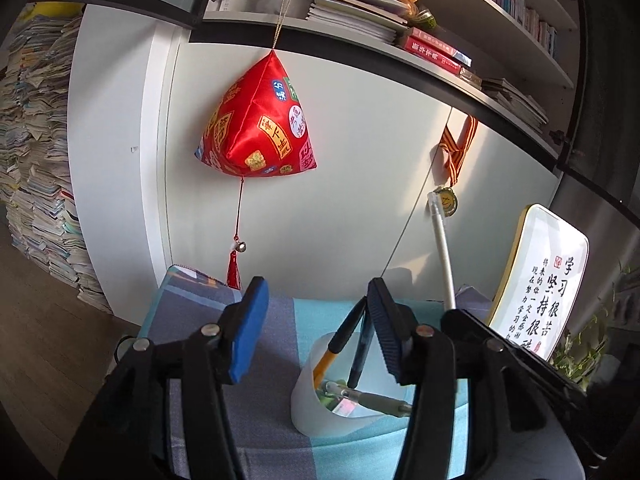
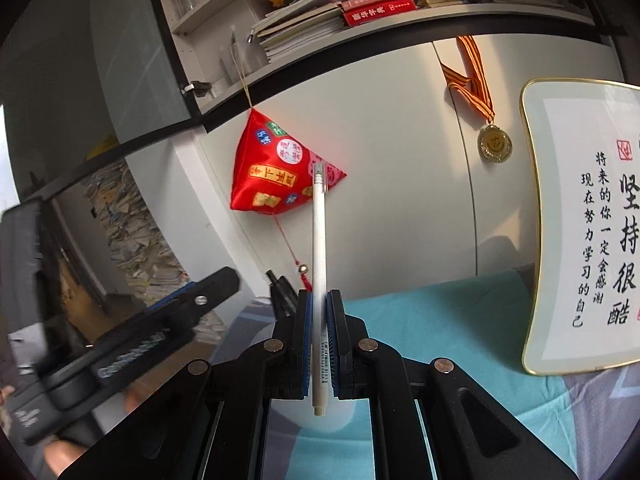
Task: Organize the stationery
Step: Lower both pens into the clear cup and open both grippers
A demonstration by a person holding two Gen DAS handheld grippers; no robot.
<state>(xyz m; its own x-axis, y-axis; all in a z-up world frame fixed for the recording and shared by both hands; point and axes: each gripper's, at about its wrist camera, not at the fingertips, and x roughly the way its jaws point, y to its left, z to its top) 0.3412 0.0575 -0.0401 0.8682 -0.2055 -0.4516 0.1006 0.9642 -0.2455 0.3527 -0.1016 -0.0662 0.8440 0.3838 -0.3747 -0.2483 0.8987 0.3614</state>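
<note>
While the right gripper (image 2: 319, 312) clamps a white pen (image 2: 319, 248) upright between its blue pads, cap end pointing up and tip end hanging just below the jaws, the left gripper (image 1: 316, 320) stands open with nothing between its fingers. Below and between the left fingers sits a frosted cup (image 1: 340, 396) on the blue cloth (image 1: 280, 320) of the table. A yellow pen (image 1: 332, 356) and a dark pen (image 1: 362, 356) lean out of the cup, their upper ends close to the inner face of the right-hand finger; whether they touch it I cannot tell. A grey pen (image 1: 376, 398) lies slanted across the cup's mouth. From the left wrist view the white pen rises at the right of the cup, beyond the finger. From the right wrist view the cup shows pale beneath the jaws, mostly hidden by them, with the left gripper blurred at the left edge. On the wall behind hang a red pouch (image 1: 256, 120) with a tassel and a medal (image 2: 495, 144) on a striped ribbon. A framed text (image 2: 588, 224) leans at the right, and books (image 1: 360, 8) lie on the shelf above.
</note>
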